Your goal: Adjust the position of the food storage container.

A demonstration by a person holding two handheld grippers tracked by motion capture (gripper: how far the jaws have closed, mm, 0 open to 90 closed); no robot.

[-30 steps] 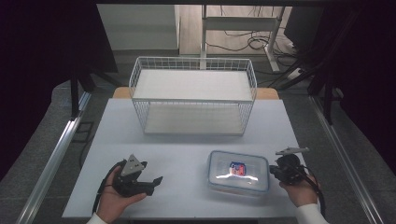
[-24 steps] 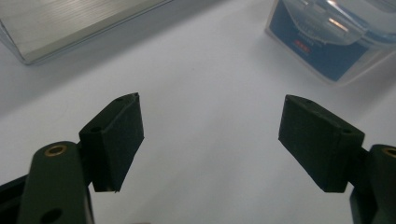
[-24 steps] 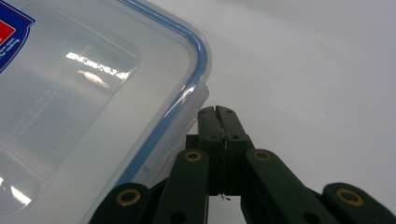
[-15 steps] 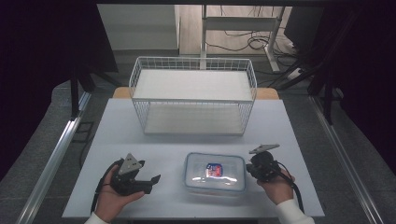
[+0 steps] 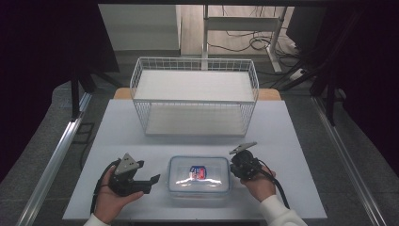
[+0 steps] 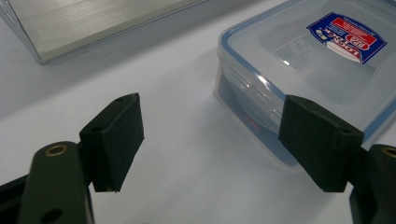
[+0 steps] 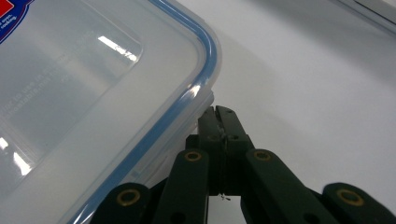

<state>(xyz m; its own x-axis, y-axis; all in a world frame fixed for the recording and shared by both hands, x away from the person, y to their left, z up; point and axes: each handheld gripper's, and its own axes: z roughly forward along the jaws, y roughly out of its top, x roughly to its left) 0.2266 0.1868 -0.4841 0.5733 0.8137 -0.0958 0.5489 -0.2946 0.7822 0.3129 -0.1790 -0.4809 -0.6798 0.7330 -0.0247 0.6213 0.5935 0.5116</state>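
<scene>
A clear plastic container (image 5: 200, 176) with a blue-sealed lid and a red and blue label lies flat near the front of the white table (image 5: 291, 132). My right gripper (image 5: 233, 168) is at its right side, shut, with nothing between the jaws. In the right gripper view the right gripper (image 7: 224, 115) has its closed tips against the container (image 7: 70, 93) wall, just under the lid rim. My left gripper (image 5: 147, 173) rests in the hand to the left of the box, a short gap away. The left gripper (image 6: 210, 140) stands open, and the container (image 6: 317, 60) lies beyond its right jaw, untouched.
A white wire basket (image 5: 195, 94) with a white floor stands at the back middle of the table. A brushed metal strip (image 6: 93, 23) lies beyond the left gripper. Aluminium rails run along both sides of the table, and cables trail from both grippers.
My right gripper has moved left across the table front, and the container has slid left with it, closer to the left gripper. The left hand has stayed put.
</scene>
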